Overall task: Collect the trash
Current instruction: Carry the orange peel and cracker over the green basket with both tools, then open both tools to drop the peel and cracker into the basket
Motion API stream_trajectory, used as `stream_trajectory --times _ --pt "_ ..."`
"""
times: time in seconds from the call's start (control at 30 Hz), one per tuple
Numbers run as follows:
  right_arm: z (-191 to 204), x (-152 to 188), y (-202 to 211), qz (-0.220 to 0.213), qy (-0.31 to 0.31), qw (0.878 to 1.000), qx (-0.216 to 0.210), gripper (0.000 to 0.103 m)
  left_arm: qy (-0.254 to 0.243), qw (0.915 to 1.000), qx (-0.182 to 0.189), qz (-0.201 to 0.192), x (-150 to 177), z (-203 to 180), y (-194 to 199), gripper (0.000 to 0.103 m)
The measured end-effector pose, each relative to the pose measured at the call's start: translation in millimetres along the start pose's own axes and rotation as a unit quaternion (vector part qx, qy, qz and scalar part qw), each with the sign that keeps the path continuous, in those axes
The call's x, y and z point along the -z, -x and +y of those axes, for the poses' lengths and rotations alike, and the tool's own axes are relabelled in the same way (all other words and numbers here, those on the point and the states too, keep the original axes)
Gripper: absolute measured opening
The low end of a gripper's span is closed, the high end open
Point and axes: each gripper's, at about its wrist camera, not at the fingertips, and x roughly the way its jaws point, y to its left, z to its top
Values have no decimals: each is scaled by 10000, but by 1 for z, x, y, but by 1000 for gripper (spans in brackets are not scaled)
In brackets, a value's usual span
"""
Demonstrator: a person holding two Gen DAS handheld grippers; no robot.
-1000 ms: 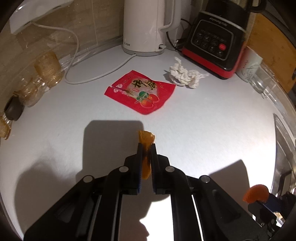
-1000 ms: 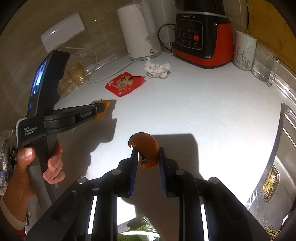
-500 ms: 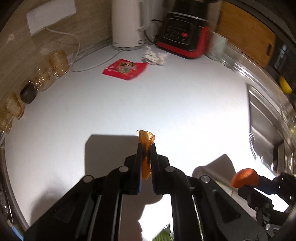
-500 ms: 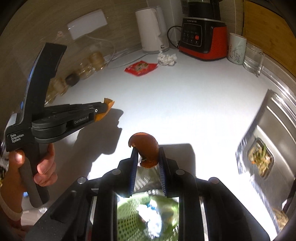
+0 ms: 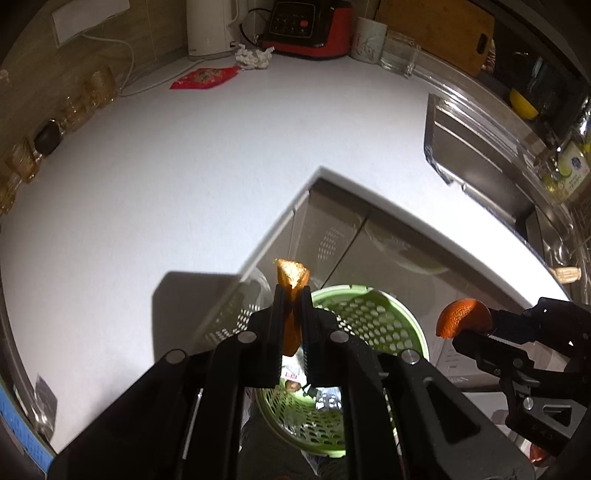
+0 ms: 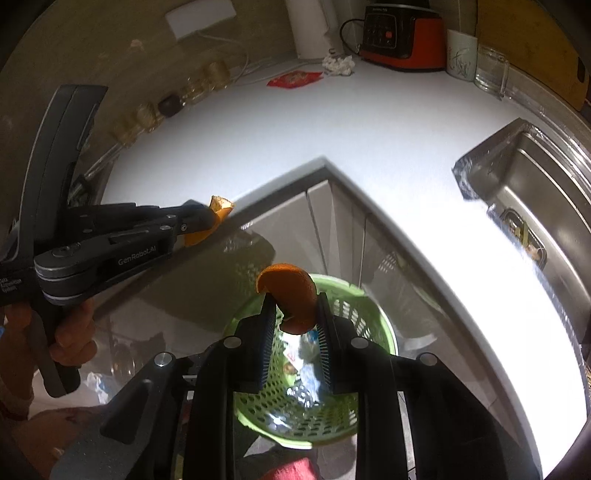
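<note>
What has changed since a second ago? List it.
Both hands drew back from the counter past its edge; the green basket now shows below. Nothing was taken or let go: the left hand-held gripper stays shut on its peel, the right hand-held gripper on its orange peel. Red wrapper and tissue unmoved.

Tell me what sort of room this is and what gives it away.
A home kitchen, most likely. A white countertop carries an electric kettle and a red-based blender, and a steel sink is set into it at the right.
</note>
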Motion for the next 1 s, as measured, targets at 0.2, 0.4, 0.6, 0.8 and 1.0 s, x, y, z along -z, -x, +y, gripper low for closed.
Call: stream_trajectory --times 0.2,0.4,0.6,0.8,1.0 --pt "4 30 -11 237 205 9995 80 28 64 9999 -46 142 28 -8 1 8" --pt "1 47 -22 405 132 9991 44 65 36 9995 -76 292 47 -14 -1 8" --pt "-12 49 -12 298 -91 9995 94 77 -36 9991 31 429 58 -26 -6 8" --pt "-28 46 1 170 -255 9992 275 83 -118 9983 199 544 64 -41 -13 8" --pt "-40 48 8 86 -393 9985 367 85 -163 9962 371 770 72 -50 -25 9"
